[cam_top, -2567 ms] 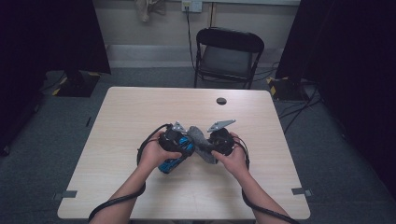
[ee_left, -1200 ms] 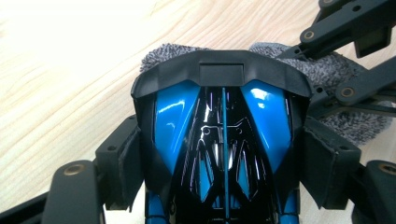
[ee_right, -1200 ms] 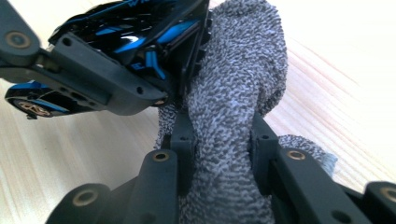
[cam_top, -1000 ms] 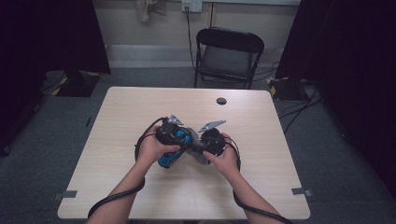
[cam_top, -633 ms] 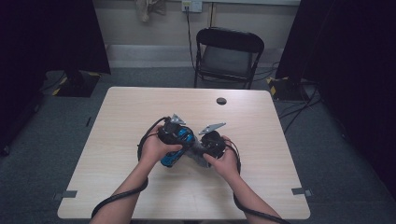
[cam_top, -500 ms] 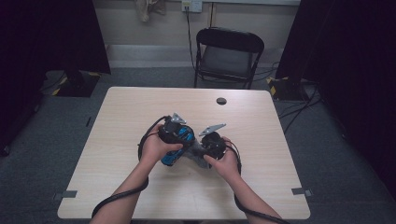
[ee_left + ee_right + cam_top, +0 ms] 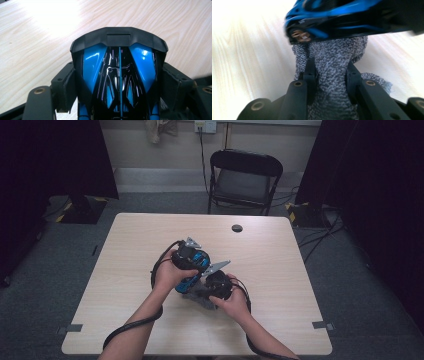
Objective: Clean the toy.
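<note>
A blue and black toy car [image 7: 189, 281] is held over the middle of the table [image 7: 130, 245]. My left gripper [image 7: 194, 270] is shut on it. In the left gripper view the car [image 7: 118, 72] sits between the padded fingers [image 7: 66, 87], which press its sides. My right gripper [image 7: 204, 292] is shut on a grey knitted cloth [image 7: 196, 296] just below and right of the car. In the right gripper view the cloth [image 7: 332, 62] bunches between the jaws of my right gripper [image 7: 330, 75], and its top touches the blurred car [image 7: 342, 17].
A small black round object [image 7: 237, 228] lies near the table's far edge. A black folding chair [image 7: 244, 175] stands beyond that edge. Cables trail from both grippers along the forearms toward the near edge.
My right gripper has slid with the cloth toward the near edge and slightly left, along the car. The left gripper and car have barely moved.
</note>
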`<state>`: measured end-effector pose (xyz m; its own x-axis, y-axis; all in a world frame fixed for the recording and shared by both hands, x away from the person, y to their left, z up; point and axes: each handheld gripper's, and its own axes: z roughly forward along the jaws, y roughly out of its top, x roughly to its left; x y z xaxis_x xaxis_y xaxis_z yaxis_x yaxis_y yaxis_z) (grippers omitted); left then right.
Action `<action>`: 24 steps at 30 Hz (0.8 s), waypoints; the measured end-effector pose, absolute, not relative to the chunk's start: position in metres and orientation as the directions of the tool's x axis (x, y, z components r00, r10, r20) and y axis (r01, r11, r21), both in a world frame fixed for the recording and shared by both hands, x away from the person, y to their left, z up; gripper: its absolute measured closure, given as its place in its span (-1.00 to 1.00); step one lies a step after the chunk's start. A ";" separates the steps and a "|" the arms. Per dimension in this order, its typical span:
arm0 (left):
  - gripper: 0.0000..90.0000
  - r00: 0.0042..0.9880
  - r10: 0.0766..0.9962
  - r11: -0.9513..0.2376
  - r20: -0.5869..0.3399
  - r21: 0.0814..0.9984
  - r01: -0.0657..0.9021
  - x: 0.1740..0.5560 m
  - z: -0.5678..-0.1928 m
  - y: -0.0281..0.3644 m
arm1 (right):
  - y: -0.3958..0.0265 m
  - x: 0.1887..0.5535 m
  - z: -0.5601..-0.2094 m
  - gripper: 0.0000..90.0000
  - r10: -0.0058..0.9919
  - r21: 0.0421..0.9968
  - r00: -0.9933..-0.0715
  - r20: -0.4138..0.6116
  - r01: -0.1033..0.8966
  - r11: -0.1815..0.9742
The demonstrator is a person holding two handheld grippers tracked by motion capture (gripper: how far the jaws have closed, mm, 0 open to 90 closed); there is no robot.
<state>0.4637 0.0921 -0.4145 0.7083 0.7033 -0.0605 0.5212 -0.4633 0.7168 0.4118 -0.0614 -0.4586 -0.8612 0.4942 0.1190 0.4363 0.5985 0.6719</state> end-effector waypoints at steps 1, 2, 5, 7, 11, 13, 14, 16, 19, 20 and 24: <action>-0.43 0.705 0.706 -0.459 -0.067 0.715 0.527 0.465 -0.415 0.093 | -0.060 0.410 -0.459 0.57 0.484 0.673 -0.866 0.125 0.432 0.600; -0.43 0.701 0.709 -0.453 -0.074 0.714 0.534 0.465 -0.415 0.094 | -0.060 0.409 -0.460 0.57 0.477 0.676 -0.867 0.146 0.439 0.591; -0.43 0.701 0.708 -0.446 -0.082 0.718 0.534 0.464 -0.414 0.095 | -0.061 0.407 -0.463 0.57 0.470 0.665 -0.873 0.129 0.428 0.612; -0.43 0.706 0.704 -0.449 -0.081 0.719 0.530 0.462 -0.413 0.094 | -0.066 0.409 -0.463 0.57 0.488 0.662 -0.864 0.123 0.438 0.609; -0.43 0.727 0.683 -0.468 -0.075 0.719 0.514 0.455 -0.409 0.095 | -0.087 0.423 -0.459 0.57 0.567 0.668 -0.818 0.098 0.476 0.571; -0.43 0.734 0.674 -0.465 -0.087 0.722 0.512 0.451 -0.408 0.096 | -0.101 0.431 -0.455 0.57 0.621 0.692 -0.776 0.112 0.509 0.511; -0.43 0.734 0.673 -0.462 -0.092 0.722 0.514 0.450 -0.408 0.096 | -0.106 0.434 -0.453 0.57 0.638 0.704 -0.760 0.123 0.520 0.485; -0.43 0.740 0.665 -0.471 -0.097 0.715 0.516 0.448 -0.409 0.097 | -0.115 0.439 -0.448 0.57 0.671 0.726 -0.733 0.112 0.522 0.448; -0.43 0.740 0.664 -0.470 -0.101 0.714 0.519 0.448 -0.412 0.096 | -0.118 0.443 -0.442 0.57 0.674 0.733 -0.729 0.115 0.521 0.438; -0.43 0.742 0.662 -0.470 -0.104 0.714 0.520 0.447 -0.413 0.096 | -0.117 0.443 -0.441 0.57 0.670 0.734 -0.733 0.115 0.517 0.440; -0.43 0.742 0.662 -0.473 -0.109 0.707 0.526 0.448 -0.415 0.093 | -0.108 0.442 -0.440 0.57 0.645 0.734 -0.754 0.120 0.505 0.454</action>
